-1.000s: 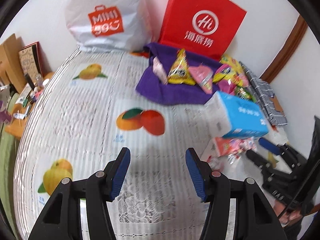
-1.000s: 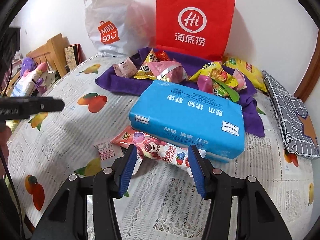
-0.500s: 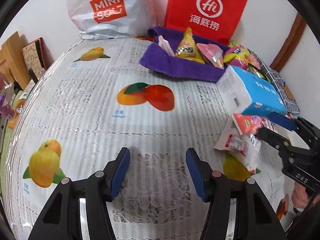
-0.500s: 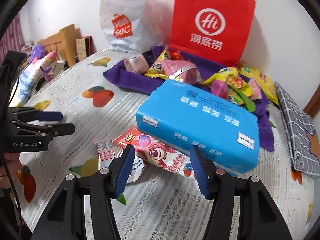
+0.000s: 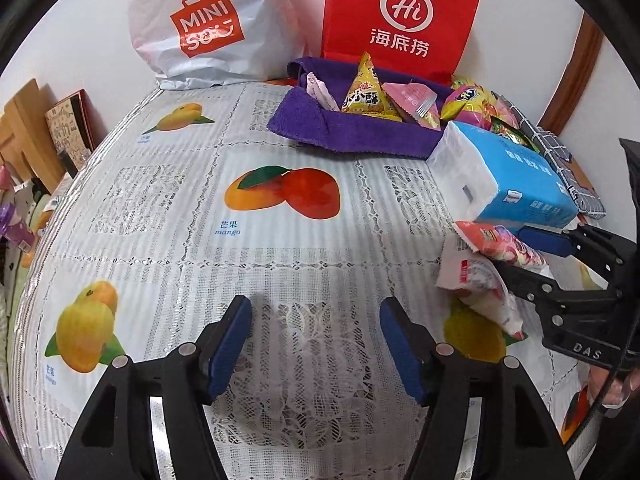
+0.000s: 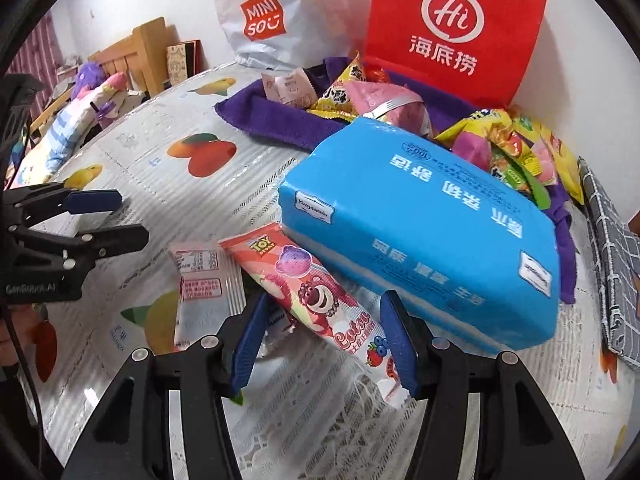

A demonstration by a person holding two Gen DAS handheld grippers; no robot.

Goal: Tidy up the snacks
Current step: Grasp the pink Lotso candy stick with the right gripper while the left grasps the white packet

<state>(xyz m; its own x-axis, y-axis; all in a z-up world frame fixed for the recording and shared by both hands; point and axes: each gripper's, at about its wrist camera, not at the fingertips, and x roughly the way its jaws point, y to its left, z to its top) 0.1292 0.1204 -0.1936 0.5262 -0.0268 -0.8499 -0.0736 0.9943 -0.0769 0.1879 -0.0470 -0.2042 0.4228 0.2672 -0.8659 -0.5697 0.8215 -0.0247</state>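
Observation:
A pink Lotso snack packet (image 6: pixel 316 300) lies on the tablecloth, leaning against a blue tissue pack (image 6: pixel 420 232). A pale pink-and-white packet (image 6: pixel 204 284) lies beside it. My right gripper (image 6: pixel 320 344) is open, its fingers either side of the Lotso packet's near end. Several snack bags (image 6: pixel 360 96) sit on a purple towel (image 6: pixel 256 112) at the back. My left gripper (image 5: pixel 316 344) is open and empty over bare tablecloth. The left wrist view also shows the right gripper (image 5: pixel 520 256) around the Lotso packet (image 5: pixel 500 244).
A red paper bag (image 5: pixel 400 20) and a white Miniso bag (image 5: pixel 200 28) stand against the back wall. A grey checked pouch (image 6: pixel 616 264) lies at the right edge. A wooden bed frame and soft toys (image 6: pixel 92 92) are beyond the table's left side.
My right gripper has moved forward and down, so its fingers now straddle the Lotso packet. My left gripper has shifted so the table's right side and the right gripper are in view.

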